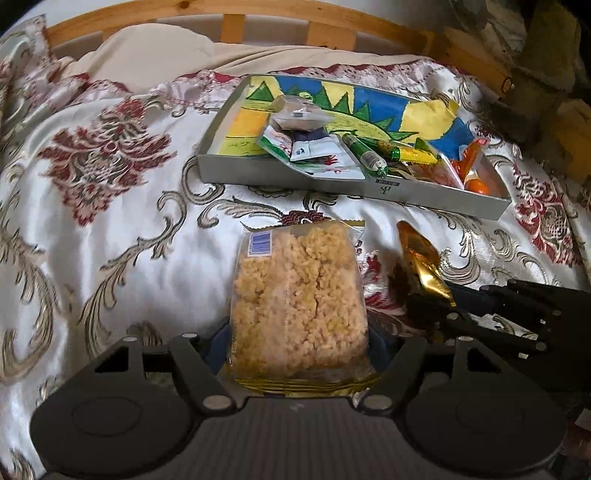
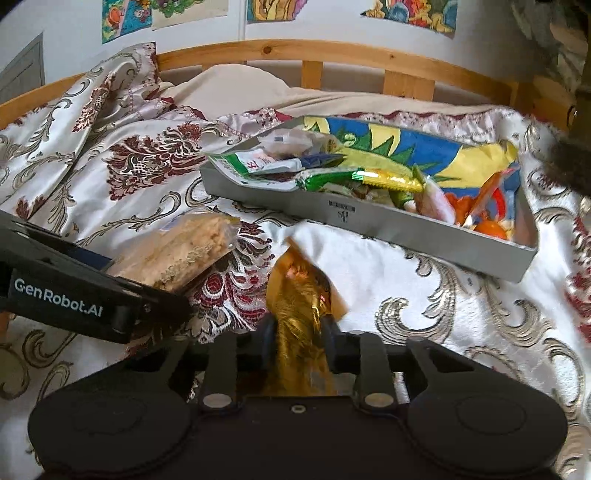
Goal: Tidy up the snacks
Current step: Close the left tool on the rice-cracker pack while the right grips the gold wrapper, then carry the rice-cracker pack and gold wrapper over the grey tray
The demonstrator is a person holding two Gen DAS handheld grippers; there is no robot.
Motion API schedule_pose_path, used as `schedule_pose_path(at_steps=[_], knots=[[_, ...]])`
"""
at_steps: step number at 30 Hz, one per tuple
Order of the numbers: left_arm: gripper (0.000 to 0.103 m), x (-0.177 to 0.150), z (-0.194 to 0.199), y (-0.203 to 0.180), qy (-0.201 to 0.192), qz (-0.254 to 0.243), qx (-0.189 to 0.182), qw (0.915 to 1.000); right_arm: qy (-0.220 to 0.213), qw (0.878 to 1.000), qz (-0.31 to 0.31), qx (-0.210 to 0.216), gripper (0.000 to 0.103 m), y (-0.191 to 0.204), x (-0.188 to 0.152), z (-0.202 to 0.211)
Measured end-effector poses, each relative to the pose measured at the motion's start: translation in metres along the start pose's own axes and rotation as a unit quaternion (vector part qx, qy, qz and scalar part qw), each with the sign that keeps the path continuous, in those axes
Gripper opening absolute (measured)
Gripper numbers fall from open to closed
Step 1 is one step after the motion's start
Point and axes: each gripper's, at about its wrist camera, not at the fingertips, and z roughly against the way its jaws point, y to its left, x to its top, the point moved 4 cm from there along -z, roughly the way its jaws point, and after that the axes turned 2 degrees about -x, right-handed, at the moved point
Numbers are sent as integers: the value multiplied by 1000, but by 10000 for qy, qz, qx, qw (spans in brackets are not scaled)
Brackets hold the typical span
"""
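The tray (image 1: 369,190) lay straight ahead on the bed, its long axis crosswise, nearer the right gripper (image 2: 297,332), clamped on a gold wrapper (image 2: 299,302), than the left gripper (image 1: 299,354), clamped on a puffed-rice pack (image 1: 299,295).

A: Left wrist cam?
B: Low over the bedspread (image 1: 122,221), facing fwd toward the headboard (image 1: 236,11), close behind a rice-crisp pack (image 1: 299,295).
A: Right wrist cam?
B: Same heading, a bit to the right, close behind a gold wrapper (image 2: 299,314).
A: Overlap?
B: Both see the grey tray (image 1: 332,186) (image 2: 369,218), headboard (image 2: 258,50), each other's gripper.
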Motion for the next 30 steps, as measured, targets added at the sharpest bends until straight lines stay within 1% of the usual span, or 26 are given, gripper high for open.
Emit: schedule_pose_path(at_steps=[1,4,7,12,16,20,25,30], knots=[[76,-2,2,-1,-4,22,2,10000,4,10000,0,-6,18,-1,0,3],[76,-5,9,-3,-29,52,95,9999,55,10000,-16,-16,17,-4,-3,7],[76,-10,19,-4,-110,262,86,9996,39,10000,-18,-48,16,-6,-5,12],[76,-15,48,-3,-484,489,177,9975,-112,9998,112,-79,16,-3,-4,28],[76,-19,73,2,-819,754,255,9935,-367,9990,261,-61,16,1,-1,47],[76,-21,89,5,-1037,932,295,9898,-582,9978,311,-22,16,4,1,68],[76,-20,102,1,-1279,992,147,9867,-744,9967,310,-86,16,0,1,88],[76,-18,104,-4,-1394,876,88,9863,-877,9956,219,-227,16,-8,2,101]])
